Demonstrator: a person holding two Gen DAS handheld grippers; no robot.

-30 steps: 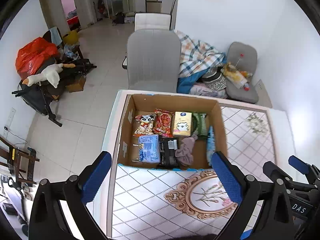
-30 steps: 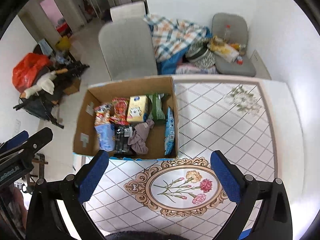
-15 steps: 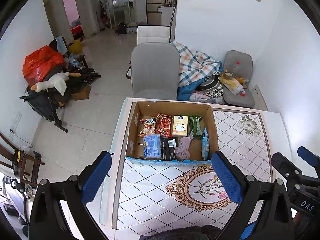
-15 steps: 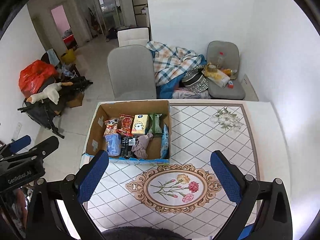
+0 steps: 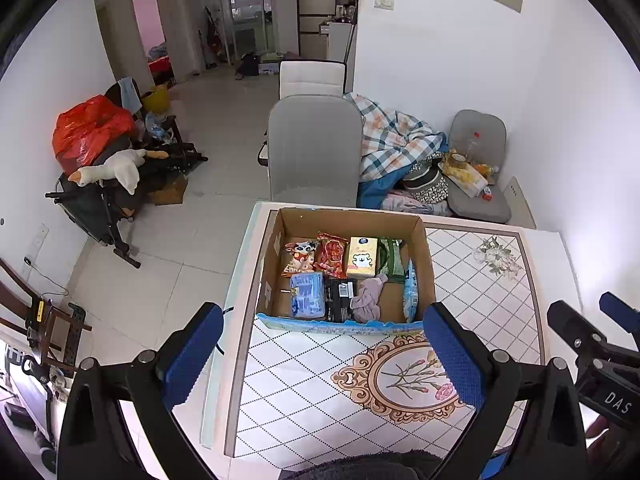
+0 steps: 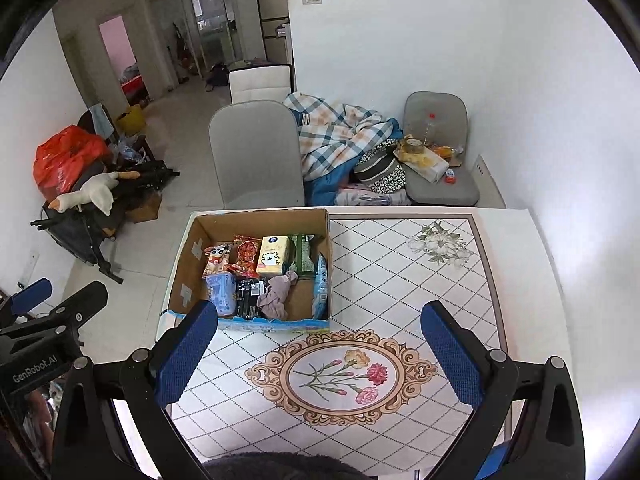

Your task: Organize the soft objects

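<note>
An open cardboard box (image 5: 425, 256) (image 6: 326, 248) stands at the far left of the patterned table (image 5: 500, 292) (image 6: 400, 280). Inside lie snack packets, a yellow tissue pack (image 5: 362, 257) (image 6: 273, 255), a blue wipes pack (image 5: 307, 295) (image 6: 221, 292), a black packet and a crumpled mauve cloth (image 5: 366, 299) (image 6: 276, 294). My left gripper (image 5: 320, 356) is open and empty, held high above the table's near left part. My right gripper (image 6: 320, 356) is open and empty, high above the flower medallion (image 6: 340, 372).
A grey chair (image 5: 314, 152) stands behind the box. A plaid blanket (image 5: 394, 136) and a cluttered grey seat (image 5: 476, 176) lie by the far wall. A stroller with a plush goose (image 5: 112, 168) stands on the floor at left. The table's left edge is beside the box.
Both grippers have risen and pulled back from the box, so the box looks smaller and more of the room and table shows. Both stayed open.
</note>
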